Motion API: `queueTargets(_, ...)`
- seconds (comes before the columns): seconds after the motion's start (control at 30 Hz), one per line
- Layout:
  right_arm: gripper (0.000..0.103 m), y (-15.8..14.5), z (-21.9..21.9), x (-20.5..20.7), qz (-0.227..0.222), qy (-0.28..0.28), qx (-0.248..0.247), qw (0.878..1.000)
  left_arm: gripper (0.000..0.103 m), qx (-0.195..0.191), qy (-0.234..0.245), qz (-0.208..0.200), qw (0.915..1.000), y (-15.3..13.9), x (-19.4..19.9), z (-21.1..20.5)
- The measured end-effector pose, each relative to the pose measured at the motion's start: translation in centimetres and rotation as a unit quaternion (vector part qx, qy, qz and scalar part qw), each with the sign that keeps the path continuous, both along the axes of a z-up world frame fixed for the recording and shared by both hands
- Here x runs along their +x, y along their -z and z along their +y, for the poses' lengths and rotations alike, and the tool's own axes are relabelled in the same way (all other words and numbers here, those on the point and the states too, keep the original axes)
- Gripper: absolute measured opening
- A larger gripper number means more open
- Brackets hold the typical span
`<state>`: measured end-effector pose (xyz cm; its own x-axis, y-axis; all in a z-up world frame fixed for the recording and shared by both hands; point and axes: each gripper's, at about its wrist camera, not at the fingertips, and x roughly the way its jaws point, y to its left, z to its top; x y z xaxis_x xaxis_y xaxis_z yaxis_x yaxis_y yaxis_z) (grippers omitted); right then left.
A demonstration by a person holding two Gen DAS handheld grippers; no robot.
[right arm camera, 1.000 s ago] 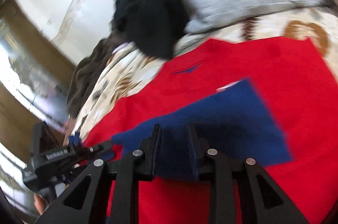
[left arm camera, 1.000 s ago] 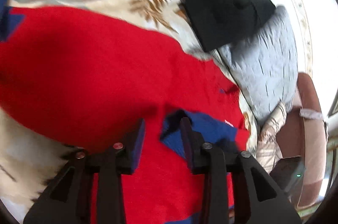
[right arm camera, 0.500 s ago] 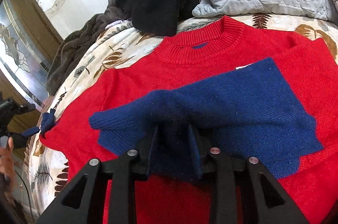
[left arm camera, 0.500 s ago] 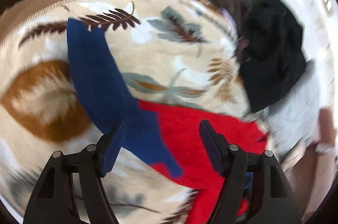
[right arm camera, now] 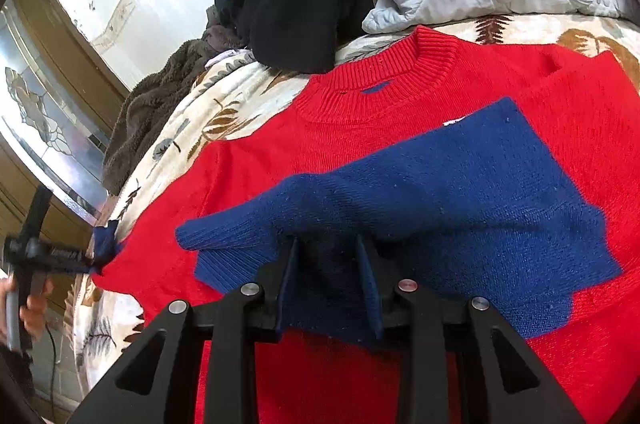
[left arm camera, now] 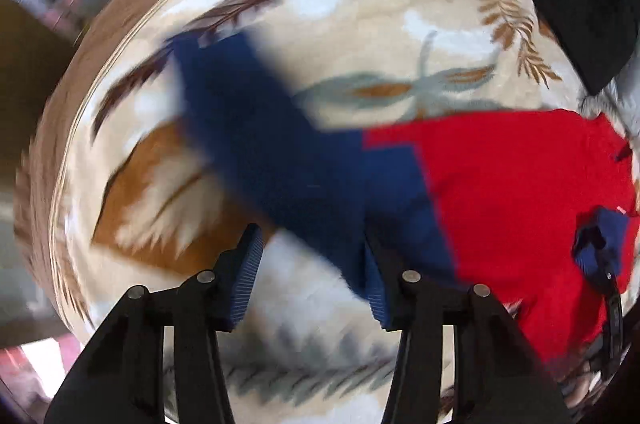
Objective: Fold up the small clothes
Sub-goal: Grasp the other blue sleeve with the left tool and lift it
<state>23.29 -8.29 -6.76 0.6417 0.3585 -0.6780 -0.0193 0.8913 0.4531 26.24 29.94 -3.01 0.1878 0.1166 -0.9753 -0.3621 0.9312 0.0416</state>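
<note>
Red knitted sweater (right arm camera: pixel 400 127) with navy-blue sleeves lies flat on the leaf-patterned cream blanket (left arm camera: pixel 360 3). Right gripper (right arm camera: pixel 328 288) pinches the folded-in blue sleeve (right arm camera: pixel 420 207) over the chest. Left gripper (left arm camera: pixel 308 276) gapes wide above the outstretched far-left sleeve (left arm camera: pixel 272 135), holding nothing.

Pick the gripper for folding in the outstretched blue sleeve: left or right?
Left. The left gripper is open at the outstretched sleeve; the right gripper is shut on the other sleeve, folded across the red sweater.
</note>
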Motion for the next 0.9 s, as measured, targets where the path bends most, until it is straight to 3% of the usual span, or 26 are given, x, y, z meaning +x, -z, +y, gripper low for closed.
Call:
queueTargets(0.13, 0.032, 0.1, -0.2, -0.1, -0.001, 0.001, 0.010, 1.000, 0.046, -0.097, -0.072, -0.029, 0.9923, 1.6, -5.8, 4.1)
queueTargets(0.23, 0.032, 0.1, -0.2, -0.1, -0.001, 0.001, 0.012, 1.000, 0.045, -0.127, -0.119, -0.094, 0.9803, 0.3, -8.4, 6.2)
queueTargets(0.27, 0.032, 0.1, -0.2, -0.1, -0.001, 0.002, 0.012, 1.000, 0.045, -0.138, -0.134, -0.130, 0.9727, -0.6, -9.0, 6.9)
queueTargets(0.37, 0.032, 0.1, -0.2, -0.1, -0.001, 0.002, 0.014, 1.000, 0.058, -0.158, -0.152, -0.168, 0.9611, -1.8, -8.7, 8.0)
queueTargets(0.4, 0.032, 0.1, -0.3, -0.2, -0.002, 0.002, 0.016, 1.000, 0.063, -0.172, -0.147, -0.167, 0.9596, -1.8, -8.1, 7.8)
queueTargets(0.47, 0.032, 0.2, -0.4, -0.2, -0.002, 0.003, 0.022, 1.000, 0.063, -0.179, -0.137, -0.151, 0.9624, -1.4, -6.7, 7.1)
queueTargets(0.53, 0.032, 0.3, -0.6, -0.2, -0.002, 0.003, 0.031, 1.000, 0.064, -0.148, -0.115, -0.129, 0.9738, -1.5, -5.0, 5.1)
queueTargets(0.63, 0.032, 0.4, -0.9, -0.3, -0.003, 0.004, 0.041, 0.999, 0.065, -0.035, -0.078, -0.071, 0.9938, -1.5, -1.7, 2.3)
queueTargets(0.73, 0.032, 0.4, -1.0, -0.4, -0.003, 0.005, 0.050, 0.999, 0.064, 0.075, -0.047, -0.029, 0.9956, -0.7, -0.1, 0.6)
queueTargets(0.77, 0.032, 0.4, -1.1, -0.4, -0.003, 0.005, 0.052, 0.999, 0.057, 0.091, -0.053, -0.025, 0.9941, -0.5, 0.1, 0.7)
queueTargets(0.8, 0.032, 0.4, -1.1, -0.4, -0.004, 0.005, 0.055, 0.998, 0.026, 0.080, -0.065, -0.036, 0.9940, -0.4, -0.1, 1.2)
queueTargets(0.83, 0.032, 0.5, -1.1, -0.4, -0.004, 0.005, 0.056, 0.998, 0.009, 0.048, -0.075, -0.048, 0.9948, -0.3, -0.3, 1.9)
queueTargets(0.9, 0.032, 0.5, -1.2, -0.4, -0.003, 0.005, 0.059, 0.998, 0.009, -0.009, -0.109, -0.087, 0.9901, -0.7, -0.9, 3.4)
